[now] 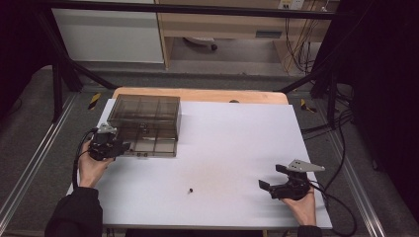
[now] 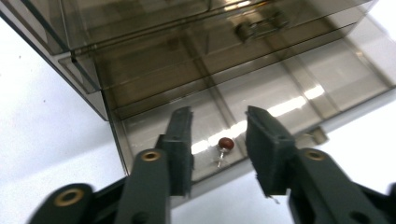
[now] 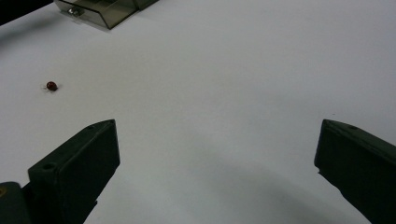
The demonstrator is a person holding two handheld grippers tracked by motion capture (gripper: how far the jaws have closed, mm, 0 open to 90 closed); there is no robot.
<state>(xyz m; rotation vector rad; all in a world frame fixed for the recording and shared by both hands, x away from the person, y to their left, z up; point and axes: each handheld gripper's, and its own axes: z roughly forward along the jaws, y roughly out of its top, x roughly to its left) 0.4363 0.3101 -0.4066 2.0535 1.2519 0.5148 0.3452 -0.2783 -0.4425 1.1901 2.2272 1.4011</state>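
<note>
Lying between parted jaws: red-headed pin (image 2: pixel 224 145)

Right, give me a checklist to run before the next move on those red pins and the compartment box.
1. Left gripper jaws apart, pads off the pin: ok.
2. Red-headed pin lying in the near compartment of the smoky clear box: ok.
3. Box lid raised, tray reachable: ok.
4. Second red pin loose on the white table, not yet boxed: not ok.
5. Right gripper wide open, nothing between its jaws: ok.
6. Pin's point direction on the table: cannot tell.
</note>
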